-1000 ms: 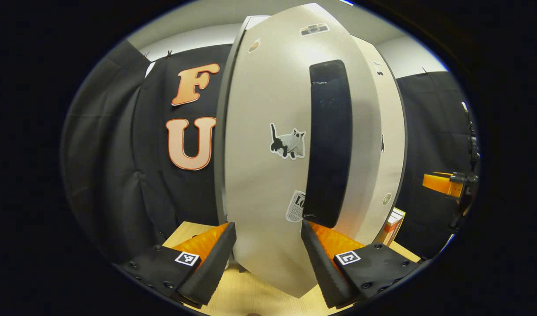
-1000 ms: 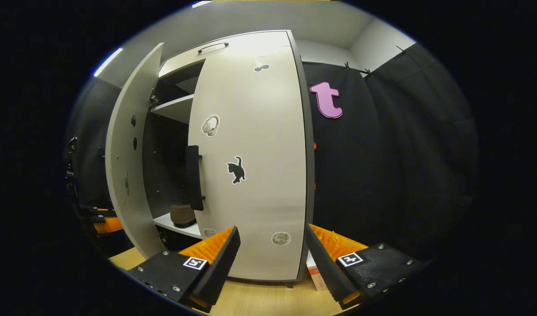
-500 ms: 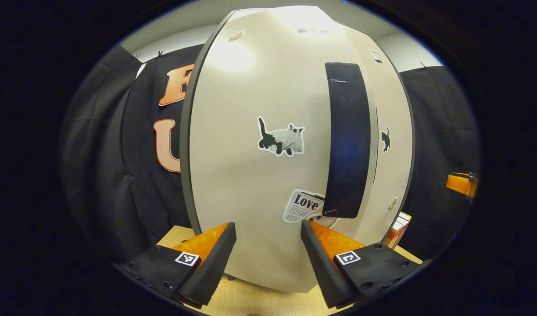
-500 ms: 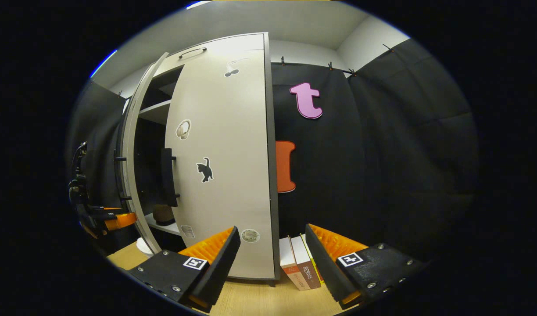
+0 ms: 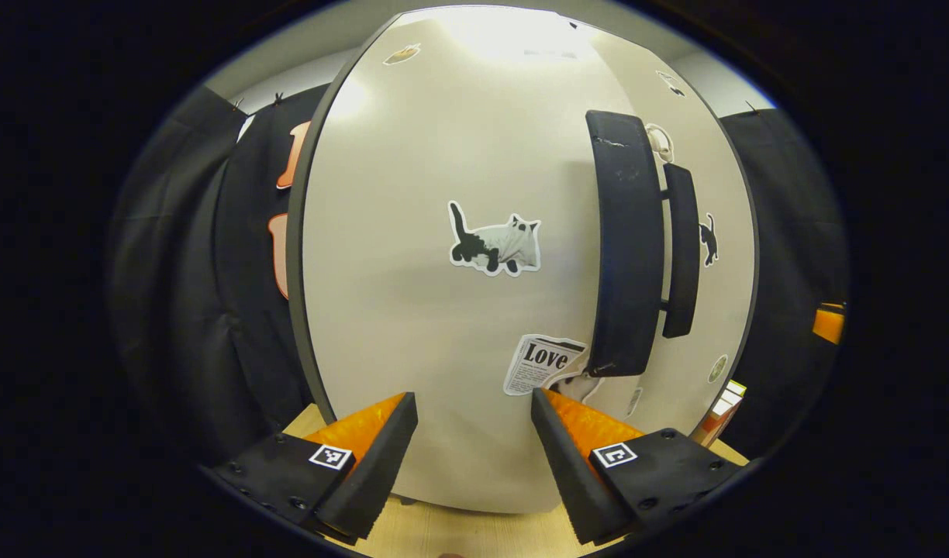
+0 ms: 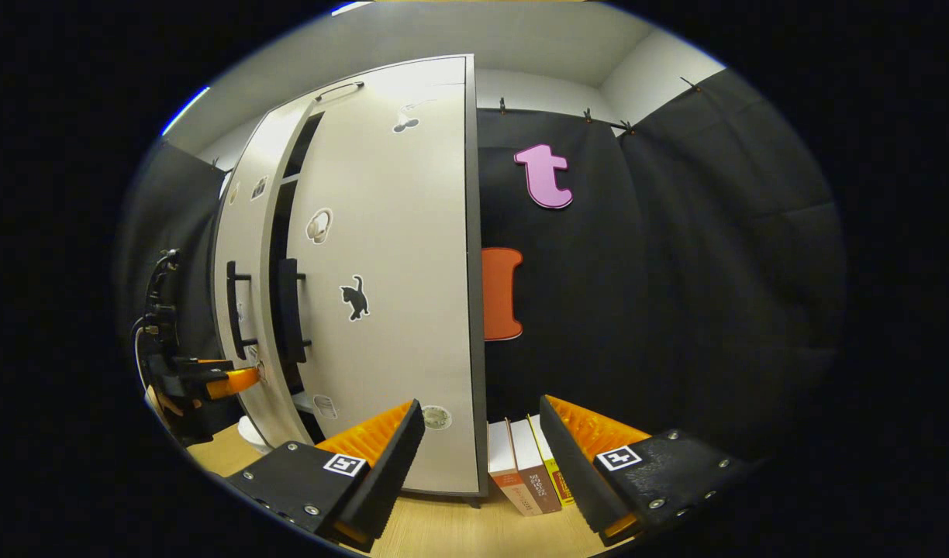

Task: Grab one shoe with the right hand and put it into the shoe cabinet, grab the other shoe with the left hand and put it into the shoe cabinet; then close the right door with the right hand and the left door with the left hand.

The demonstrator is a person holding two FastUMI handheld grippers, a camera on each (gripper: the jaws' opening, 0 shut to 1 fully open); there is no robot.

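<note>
**Left door nearly shut, both claws empty**

In the left gripper view the left claw [image 5: 474,449] stands wide open, holding nothing, right up at the left door [image 5: 443,310], beside its black handle [image 5: 626,248]. In the right gripper view the right claw [image 6: 481,457] is also spread wide and empty, in front of the closed right door [image 6: 397,310]. A narrow dark gap [image 6: 282,256] shows between the doors. Books [image 6: 521,473] stand on the worktop [image 6: 459,531] beside the cabinet. The shoes are hidden.

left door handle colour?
Black, a vertical bar handle on the off-white left door; clearest in the left gripper view.
</note>
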